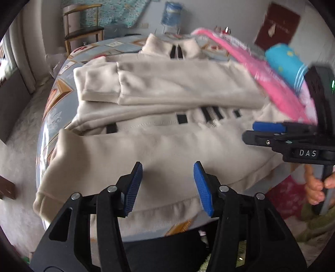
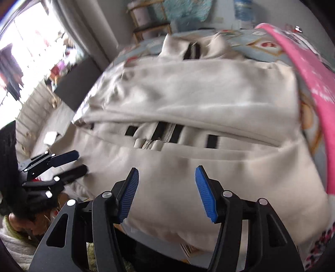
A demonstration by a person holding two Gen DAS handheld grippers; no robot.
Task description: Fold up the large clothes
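Observation:
A cream zip-up jacket [image 1: 159, 92] with black bars lies on the round patterned table [image 1: 52, 100], its sleeves folded across the chest. It also fills the right wrist view [image 2: 188, 100]. My left gripper [image 1: 168, 167] is open and empty above the jacket's near hem. My right gripper [image 2: 166, 171] is open and empty over the hem's right part. The right gripper shows side-on in the left wrist view [image 1: 256, 128]. The left gripper shows at the left of the right wrist view [image 2: 80, 162], open.
A pink cloth [image 1: 251, 62] and a blue roll [image 1: 284, 60] lie at the table's right edge; the pink cloth also shows in the right wrist view [image 2: 309, 83]. A wooden chair [image 1: 83, 31] and a water bottle [image 1: 171, 14] stand behind the table.

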